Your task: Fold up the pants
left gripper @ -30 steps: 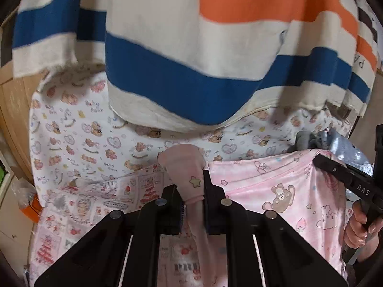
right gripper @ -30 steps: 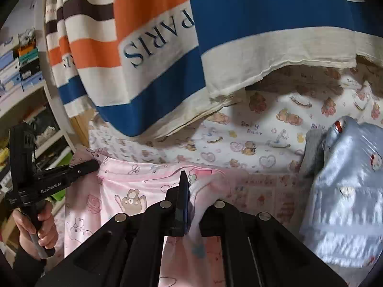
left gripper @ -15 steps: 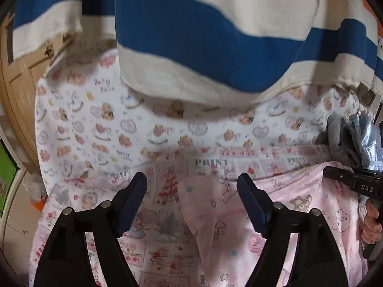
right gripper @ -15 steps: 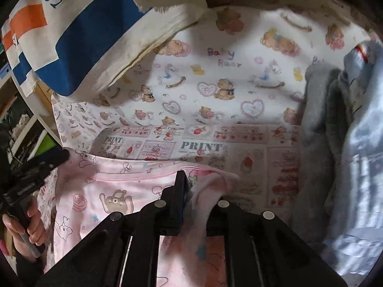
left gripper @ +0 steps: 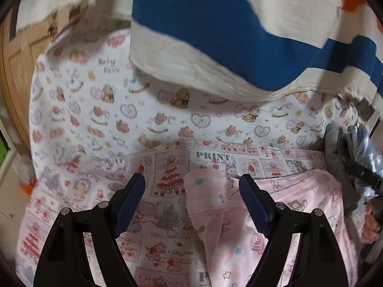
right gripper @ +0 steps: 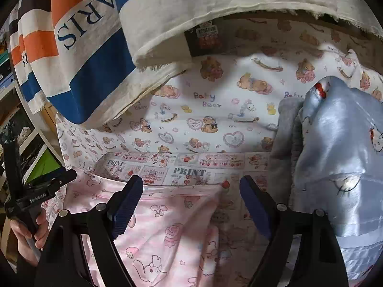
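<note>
The pink cartoon-print pants [left gripper: 239,239] lie flat on the printed cloth [left gripper: 167,174]. My left gripper [left gripper: 191,181] hangs just above their left corner with its jaws opening. The corner lies loose between the blue pads [left gripper: 129,201], which do not touch it. In the right wrist view the pants [right gripper: 167,227] spread below my right gripper [right gripper: 191,181], whose jaws are opening too. The top hem lies between its fingers [right gripper: 126,205], unpressed. Each view catches the other gripper at its edge, held by a hand [right gripper: 26,229].
A striped blue, orange and cream cloth [right gripper: 83,59] hangs over the far side. A pale blue satin garment [right gripper: 335,155] and a grey one [right gripper: 284,131] are heaped to the right of the pants. Shelves [right gripper: 14,95] stand at left, and a wooden door [left gripper: 16,71].
Both grippers were shut on raised folds of the pink pants. They sank toward the cloth, the left let go first, then the right, and the pants now lie flat.
</note>
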Demonstrator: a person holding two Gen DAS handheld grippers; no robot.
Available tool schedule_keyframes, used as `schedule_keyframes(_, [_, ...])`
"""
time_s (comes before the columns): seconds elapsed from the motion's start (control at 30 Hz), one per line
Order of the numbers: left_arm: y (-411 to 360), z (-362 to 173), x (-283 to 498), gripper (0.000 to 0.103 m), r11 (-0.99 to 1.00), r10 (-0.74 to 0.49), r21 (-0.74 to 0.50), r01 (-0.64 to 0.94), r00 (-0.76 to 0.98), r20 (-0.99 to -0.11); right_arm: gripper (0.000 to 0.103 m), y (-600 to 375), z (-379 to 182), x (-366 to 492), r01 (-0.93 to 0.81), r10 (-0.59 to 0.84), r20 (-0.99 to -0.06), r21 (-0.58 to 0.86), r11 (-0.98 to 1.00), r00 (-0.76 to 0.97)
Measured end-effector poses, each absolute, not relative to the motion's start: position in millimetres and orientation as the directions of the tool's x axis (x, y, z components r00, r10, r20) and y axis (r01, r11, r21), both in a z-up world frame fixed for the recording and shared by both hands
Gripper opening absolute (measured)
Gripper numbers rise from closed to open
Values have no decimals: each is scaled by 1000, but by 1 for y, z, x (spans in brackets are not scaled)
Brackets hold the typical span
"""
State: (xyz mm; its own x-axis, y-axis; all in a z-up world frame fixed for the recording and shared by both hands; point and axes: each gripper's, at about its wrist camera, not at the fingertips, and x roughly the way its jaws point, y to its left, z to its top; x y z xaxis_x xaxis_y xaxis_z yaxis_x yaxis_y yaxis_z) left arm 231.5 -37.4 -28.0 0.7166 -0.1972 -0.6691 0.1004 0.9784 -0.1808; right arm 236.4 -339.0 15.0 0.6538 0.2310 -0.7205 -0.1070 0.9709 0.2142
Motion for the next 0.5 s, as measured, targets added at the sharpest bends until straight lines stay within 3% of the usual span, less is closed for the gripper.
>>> schedule_keyframes(0.13, [-36, -39, 238, 80, 957, -280, -263, 127, 654, -703, 85, -334, 2, 244, -162, 300, -764, 253, 954, 571])
schedule_keyframes(0.27, [-36, -49, 242, 80, 930, -355, -339, 143, 596, -720, 85, -331, -16, 258, -71, 205, -853, 196, 978, 480])
schedule_keyframes(0.4, [-39, -54, 245, 78, 923, -372, -355, 148, 576, -727, 85, -322, -22, 267, -69, 192, -875, 180, 981, 445])
schedule_keyframes(0.43, [-39, -56, 245, 77, 921, -376, -359, 148, 574, -728, 85, -321, -22, 268, -77, 208, -869, 194, 978, 449])
schedule_keyframes(0.47, [-39, -58, 245, 67, 917, -385, -370, 148, 571, -725, 84, -319, -24, 271, -90, 236, -863, 219, 972, 446])
schedule_keyframes(0.5, [-38, -60, 246, 64, 909, -400, -390, 145, 563, -723, 81, -319, -27, 274, -98, 265, -860, 247, 964, 437])
